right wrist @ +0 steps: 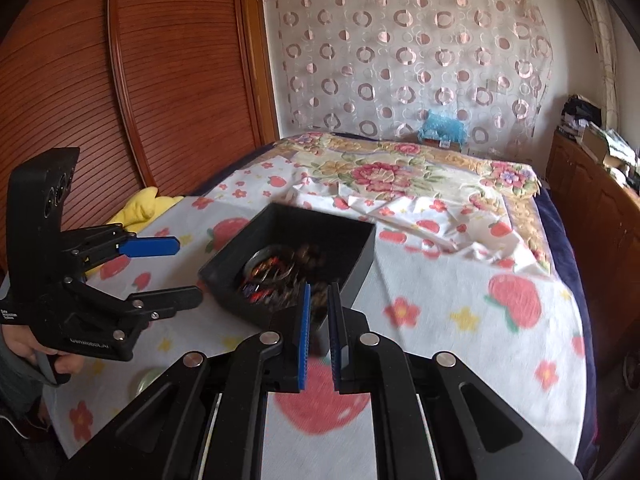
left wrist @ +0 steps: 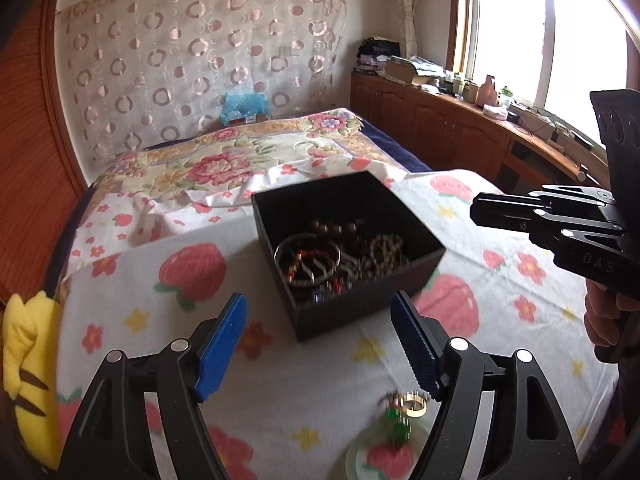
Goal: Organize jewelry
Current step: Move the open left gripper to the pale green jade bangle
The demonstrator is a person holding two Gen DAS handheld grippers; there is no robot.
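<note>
Left hand-held gripper (left wrist: 318, 310) stands wide apart, nothing between its blue pads; right hand-held gripper (right wrist: 319, 300) is pinched nearly together, empty; the black jewelry box (left wrist: 344, 248) sits on the strawberry-print bed cover (left wrist: 500, 288) just beyond both; a gold ring (left wrist: 414, 403) lies near, right of the left gripper.

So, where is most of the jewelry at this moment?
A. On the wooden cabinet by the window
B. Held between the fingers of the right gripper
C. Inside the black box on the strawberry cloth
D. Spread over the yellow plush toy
C: the bracelets and beads lie piled inside the open black box, which stands on the strawberry cloth.
</note>
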